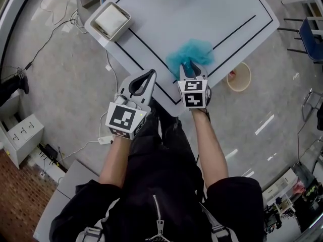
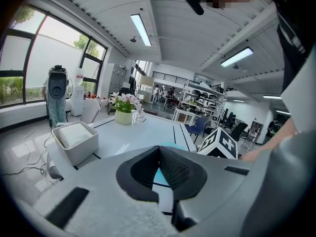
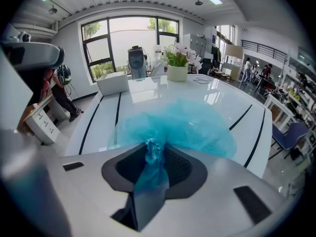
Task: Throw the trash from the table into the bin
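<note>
The right gripper (image 3: 152,147) is clamped on a twisted tail of the trash (image 1: 194,52), a crumpled, see-through teal film puffed up on the glossy white table (image 1: 202,9) near its edge. The round beige bin (image 1: 238,77) stands on the floor just past that edge, on this gripper's right. The left gripper (image 1: 150,74), jaws together and empty, is farther off.

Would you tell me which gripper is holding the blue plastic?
The right gripper, shut on the blue plastic; the left gripper is shut on nothing.
</note>
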`<action>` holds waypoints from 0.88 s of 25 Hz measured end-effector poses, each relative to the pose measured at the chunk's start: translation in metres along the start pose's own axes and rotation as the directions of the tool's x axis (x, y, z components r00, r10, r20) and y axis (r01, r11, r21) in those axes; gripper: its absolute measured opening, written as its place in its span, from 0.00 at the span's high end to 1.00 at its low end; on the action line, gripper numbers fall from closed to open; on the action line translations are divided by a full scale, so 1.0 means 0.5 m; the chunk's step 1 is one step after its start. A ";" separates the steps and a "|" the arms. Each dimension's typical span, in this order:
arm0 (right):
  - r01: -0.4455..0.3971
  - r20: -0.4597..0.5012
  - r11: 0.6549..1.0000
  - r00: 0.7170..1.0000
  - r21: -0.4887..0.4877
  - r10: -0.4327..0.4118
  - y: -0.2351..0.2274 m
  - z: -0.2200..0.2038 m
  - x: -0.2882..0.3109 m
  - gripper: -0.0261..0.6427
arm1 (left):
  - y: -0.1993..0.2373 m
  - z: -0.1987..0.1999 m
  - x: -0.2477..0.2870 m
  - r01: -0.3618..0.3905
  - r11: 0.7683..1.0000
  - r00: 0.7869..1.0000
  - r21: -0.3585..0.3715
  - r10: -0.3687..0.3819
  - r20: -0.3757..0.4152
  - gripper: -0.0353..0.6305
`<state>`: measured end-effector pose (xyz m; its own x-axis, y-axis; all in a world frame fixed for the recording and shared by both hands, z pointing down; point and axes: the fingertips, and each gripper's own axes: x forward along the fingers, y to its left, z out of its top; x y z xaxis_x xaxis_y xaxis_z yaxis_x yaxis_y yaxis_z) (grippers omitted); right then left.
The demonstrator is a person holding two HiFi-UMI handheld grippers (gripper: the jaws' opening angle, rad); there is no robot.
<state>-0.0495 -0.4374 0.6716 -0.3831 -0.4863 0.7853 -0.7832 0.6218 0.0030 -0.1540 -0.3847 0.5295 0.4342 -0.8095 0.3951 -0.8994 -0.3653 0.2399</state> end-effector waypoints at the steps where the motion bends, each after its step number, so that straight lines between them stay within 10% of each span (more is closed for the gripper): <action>1: -0.002 -0.007 1.000 1.000 -0.019 0.002 0.004 -0.001 -0.001 0.83 | 0.002 -0.001 -0.001 -0.003 1.000 1.000 -0.004 0.003 0.001 0.94; 22: 0.082 0.200 0.995 0.977 -0.050 -0.070 -0.011 0.230 -0.180 0.91 | 0.045 0.125 0.059 0.051 0.998 0.995 0.047 -0.054 0.080 0.94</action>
<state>-0.0670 -0.4675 0.5298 -0.4174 -0.6415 0.6437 -0.7862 0.6101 0.0982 -0.1645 -0.4454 0.4909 0.4770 -0.8226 0.3094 -0.8776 -0.4271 0.2176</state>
